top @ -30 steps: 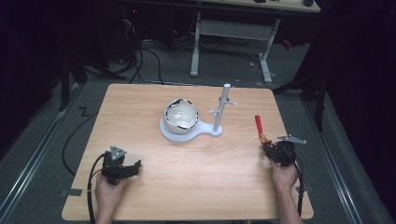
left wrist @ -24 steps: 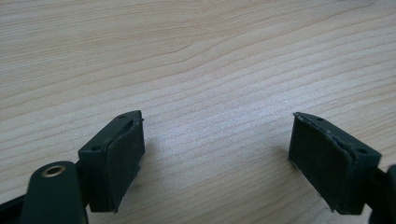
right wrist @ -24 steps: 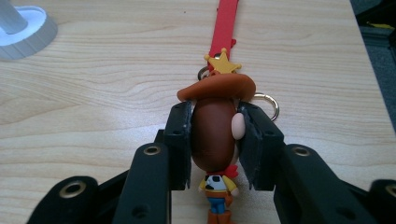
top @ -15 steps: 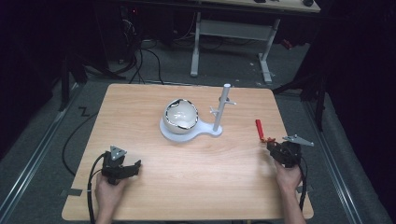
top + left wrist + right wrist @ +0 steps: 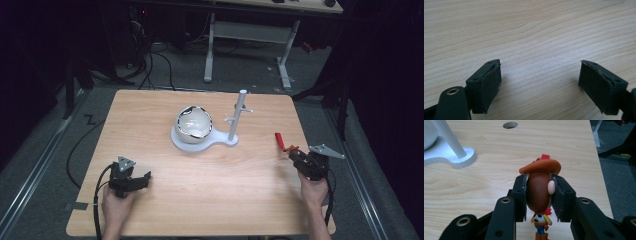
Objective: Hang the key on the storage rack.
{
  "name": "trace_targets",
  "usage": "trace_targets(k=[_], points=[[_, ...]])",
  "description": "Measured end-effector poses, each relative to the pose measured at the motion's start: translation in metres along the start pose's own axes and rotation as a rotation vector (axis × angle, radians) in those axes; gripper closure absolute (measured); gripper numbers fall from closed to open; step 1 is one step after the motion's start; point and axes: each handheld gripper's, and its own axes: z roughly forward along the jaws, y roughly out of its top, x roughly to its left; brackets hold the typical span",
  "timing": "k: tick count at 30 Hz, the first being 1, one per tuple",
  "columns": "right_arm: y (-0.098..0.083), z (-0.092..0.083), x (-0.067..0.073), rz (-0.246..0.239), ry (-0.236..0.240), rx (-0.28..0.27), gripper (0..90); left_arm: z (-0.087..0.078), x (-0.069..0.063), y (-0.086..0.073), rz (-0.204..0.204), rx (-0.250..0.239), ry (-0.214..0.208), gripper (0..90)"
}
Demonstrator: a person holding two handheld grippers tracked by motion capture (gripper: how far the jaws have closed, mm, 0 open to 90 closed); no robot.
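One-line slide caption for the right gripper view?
Right gripper clamps a cowboy figurine by its head above the wooden table, white stand behind.

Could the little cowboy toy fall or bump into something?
Maybe. The right gripper pinches the cowboy toy only by its round head, so the body dangles and it might slip or twist loose. It hangs near the table's right edge, so a drop could send it to the floor. Moving toward the white stand, its hat or red strap might snag the pegs.
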Motion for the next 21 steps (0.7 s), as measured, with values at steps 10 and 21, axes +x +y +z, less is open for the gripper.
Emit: trace_targets(k=[10, 21], points=[[0.01, -0.012, 0.006, -0.028, 0.011, -0.038, 67.1, 0.0, 0.0, 0.0, 0.0, 0.0, 0.0, 18.7], [0.023, -0.026, 0.015, -0.06, 0.029, -0.09, 67.2, 0.0, 0.0, 0.0, 0.0, -0.001, 0.0, 18.8]])
